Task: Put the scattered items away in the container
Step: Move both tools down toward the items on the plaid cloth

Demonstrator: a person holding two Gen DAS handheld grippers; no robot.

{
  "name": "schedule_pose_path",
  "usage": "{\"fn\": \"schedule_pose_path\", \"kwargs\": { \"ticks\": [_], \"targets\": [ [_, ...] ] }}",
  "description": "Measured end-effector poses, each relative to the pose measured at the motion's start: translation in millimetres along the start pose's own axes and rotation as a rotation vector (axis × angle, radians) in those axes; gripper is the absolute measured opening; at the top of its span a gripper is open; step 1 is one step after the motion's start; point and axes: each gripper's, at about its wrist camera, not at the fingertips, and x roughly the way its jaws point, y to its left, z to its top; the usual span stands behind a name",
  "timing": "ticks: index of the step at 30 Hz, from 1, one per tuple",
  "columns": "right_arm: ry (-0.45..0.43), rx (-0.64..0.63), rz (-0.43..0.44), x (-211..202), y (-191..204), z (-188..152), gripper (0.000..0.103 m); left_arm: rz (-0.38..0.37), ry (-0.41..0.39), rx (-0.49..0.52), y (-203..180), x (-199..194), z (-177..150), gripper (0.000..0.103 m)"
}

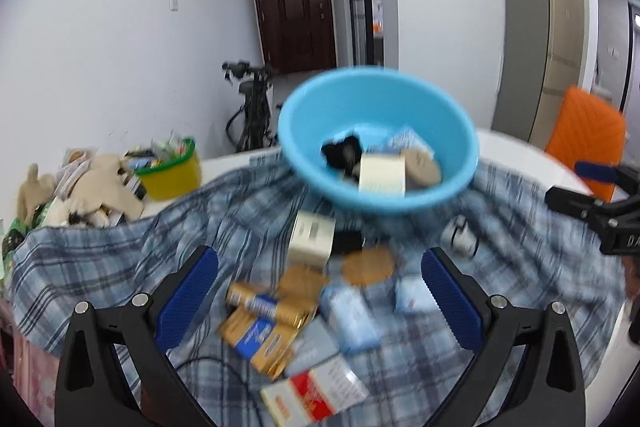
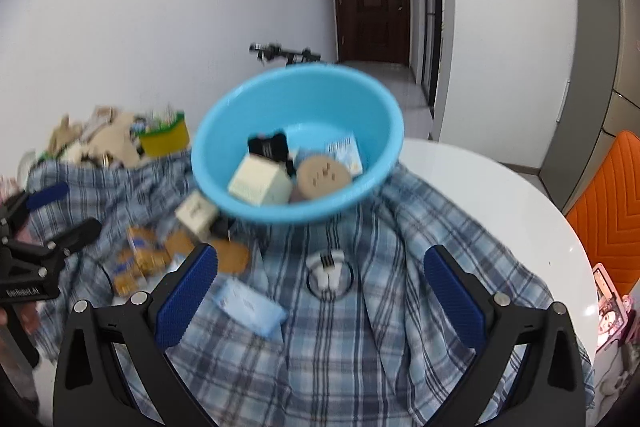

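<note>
1. Left gripper [image 1: 320,301] jaws wide, empty, lower frame over scattered packets [image 1: 260,331].
2. Right gripper [image 2: 320,301] jaws wide, empty.
3. Blue basin [image 2: 240,131] frame centre, on plaid cloth [image 2: 360,367], holding boxes.

A cloth [image 2: 340,347] covers most of the surface [image 2: 500,195], leaving its right edge bare. The basin [image 2: 298,143] stands on the cloth toward the far edge and holds a carton [image 2: 260,183], a round disc [image 2: 322,177] to its right and a dark item [image 2: 268,147] behind. Before the basin, on the cloth, lie a small box [image 1: 312,237], two discs [image 1: 368,265], foil packets [image 1: 260,327], tissue packs [image 1: 352,315] and, nearest the near edge, a flat box [image 1: 316,391]. A plug [image 2: 326,267] lies right of these. At the far left corner stands a tub [image 1: 170,173] beside a heap of oddments [image 1: 92,187].
</note>
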Motion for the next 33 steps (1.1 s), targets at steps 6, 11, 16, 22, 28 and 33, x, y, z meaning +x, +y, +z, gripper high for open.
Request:
{"fn": "schedule_pose_path", "kwargs": {
  "ticks": [6, 11, 16, 22, 28, 33],
  "targets": [
    [0.058, -0.057, 0.033, 8, 10, -27, 0.103, -0.013, 0.123, 0.005, 6, 10, -44, 0.103],
    [0.074, -0.122, 0.043, 8, 25, -45, 0.103, 0.000, 0.177, -0.064, 19, 20, -82, 0.103],
    [0.093, -0.155, 0.065, 15, 38, -56, 0.103, 0.052, 0.237, -0.123, 20, 34, -112, 0.103],
    [0.108, -0.180, 0.070, 26, 48, -62, 0.103, 0.093, 0.222, -0.161, 8, 46, -121, 0.103],
    [0.125, -0.175, 0.057, 28, 42, -68, 0.103, 0.079, 0.253, -0.181, 13, 61, -127, 0.103],
    [0.140, -0.165, 0.046, 34, 35, -69, 0.103, -0.056, 0.297, -0.193, 23, 58, -133, 0.103]
  ]
}}
